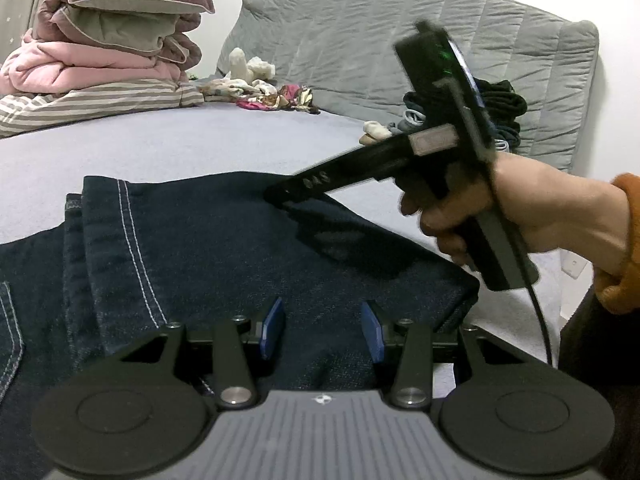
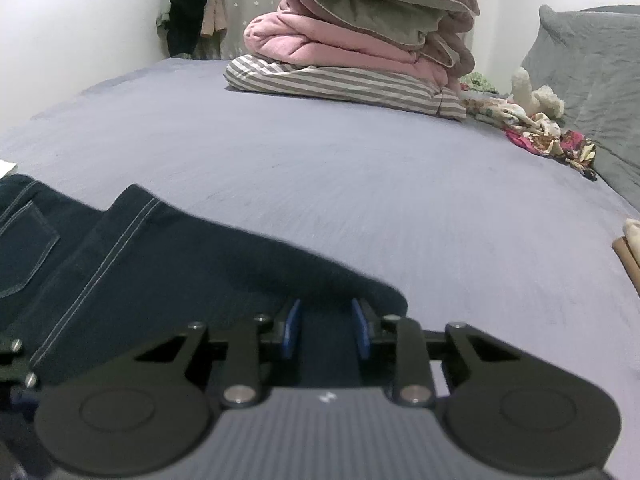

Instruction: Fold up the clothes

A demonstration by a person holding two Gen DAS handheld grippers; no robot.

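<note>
Dark blue jeans lie folded on the lilac bed sheet, white stitching up the seam. My left gripper hovers low over the near part of the jeans, blue pads apart and nothing pinched between them. A hand in an orange sleeve holds my right gripper, whose tip meets the far edge of the folded denim. In the right wrist view the right gripper has its pads a narrow gap apart, with denim showing between and below them; no pinch is visible.
Stacked pillows and a pink quilt sit on a striped pillow at the back. A grey quilted pad leans on the wall. Floral garments and a dark clothes heap lie before it.
</note>
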